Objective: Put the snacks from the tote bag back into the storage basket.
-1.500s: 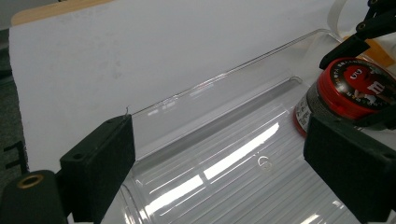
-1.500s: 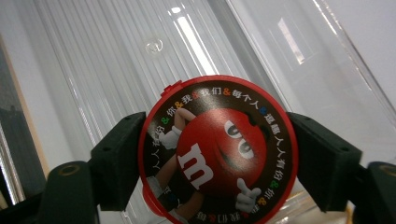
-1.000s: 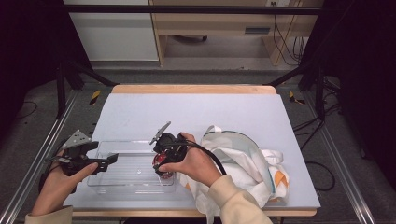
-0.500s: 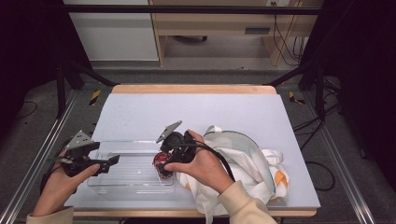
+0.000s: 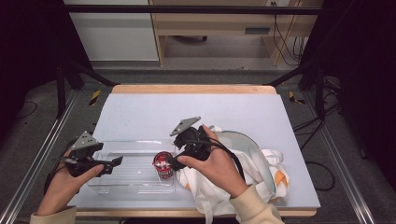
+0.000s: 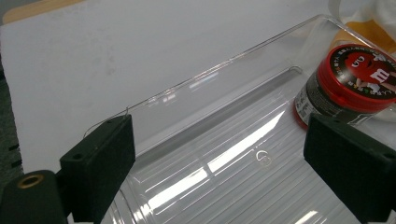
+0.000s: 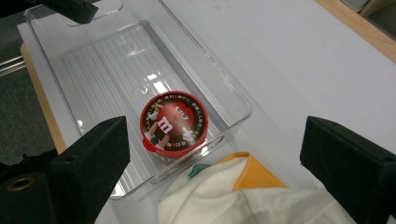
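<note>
**Candy tub seated in clear tray, both grippers unloaded**

Pale blue tabletop (image 5: 243,112) with a wooden rim carried all items; dark floor and a cabinet lay beyond it. Nearest the person, the left gripper (image 5: 109,164) was held low at the left end of the clear plastic tray (image 5: 126,184), jaws spread wide and holding nothing; its own view looked along the ribbed tray floor between the two pads. The right gripper (image 5: 175,161) hung above the tray's right end, jaws likewise wide apart and empty, as its view confirmed with a pad at each lower corner. Between and below those pads sat the red-lidded candy tub (image 7: 173,122), upright, inside the tray against its right end wall and touched by neither gripper. Just outside that wall lay the white cloth bag (image 5: 261,170) with orange patches, crumpled, under the right hand and forearm. Farther off, the back half of the tabletop was bare blue surface up to the wooden edge.
</note>
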`<control>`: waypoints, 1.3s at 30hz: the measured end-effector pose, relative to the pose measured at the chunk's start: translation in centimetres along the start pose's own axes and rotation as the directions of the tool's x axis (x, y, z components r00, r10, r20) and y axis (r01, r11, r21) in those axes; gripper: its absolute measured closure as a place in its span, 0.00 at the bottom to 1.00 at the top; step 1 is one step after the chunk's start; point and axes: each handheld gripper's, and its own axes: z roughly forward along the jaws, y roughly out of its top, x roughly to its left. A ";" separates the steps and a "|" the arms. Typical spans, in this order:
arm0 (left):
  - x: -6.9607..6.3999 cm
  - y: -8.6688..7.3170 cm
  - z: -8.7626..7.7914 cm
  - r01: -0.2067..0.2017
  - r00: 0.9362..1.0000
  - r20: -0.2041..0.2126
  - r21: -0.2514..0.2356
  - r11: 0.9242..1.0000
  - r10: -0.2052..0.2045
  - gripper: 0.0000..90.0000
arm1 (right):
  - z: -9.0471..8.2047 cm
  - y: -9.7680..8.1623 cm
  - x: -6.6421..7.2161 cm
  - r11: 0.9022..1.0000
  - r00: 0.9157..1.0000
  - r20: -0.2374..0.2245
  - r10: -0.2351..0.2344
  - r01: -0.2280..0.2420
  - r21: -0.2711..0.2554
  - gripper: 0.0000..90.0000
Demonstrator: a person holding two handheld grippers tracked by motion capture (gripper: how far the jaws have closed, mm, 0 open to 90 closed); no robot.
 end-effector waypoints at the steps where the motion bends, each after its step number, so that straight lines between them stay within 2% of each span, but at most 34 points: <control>1: 0.0 0.0 0.0 0.000 1.000 0.001 0.001 1.000 0.000 0.10 | -0.3 -0.1 -0.2 1.000 1.000 0.004 0.002 -0.002 -0.007 0.09; 11: -0.3 0.0 0.3 -0.009 1.000 0.005 0.009 1.000 0.009 0.10 | -2.0 -1.0 -1.2 0.999 0.999 0.024 0.029 -0.028 -0.034 0.09; 27: -0.3 0.1 0.2 -0.012 1.000 0.003 0.009 1.000 0.012 0.10 | -3.7 -1.7 -1.6 0.997 0.999 0.036 0.039 -0.037 -0.069 0.09; 39: -0.5 0.1 0.3 -0.023 1.000 0.003 0.019 1.000 0.023 0.10 | -5.7 -3.0 -2.3 0.992 0.995 0.070 0.067 -0.060 -0.107 0.08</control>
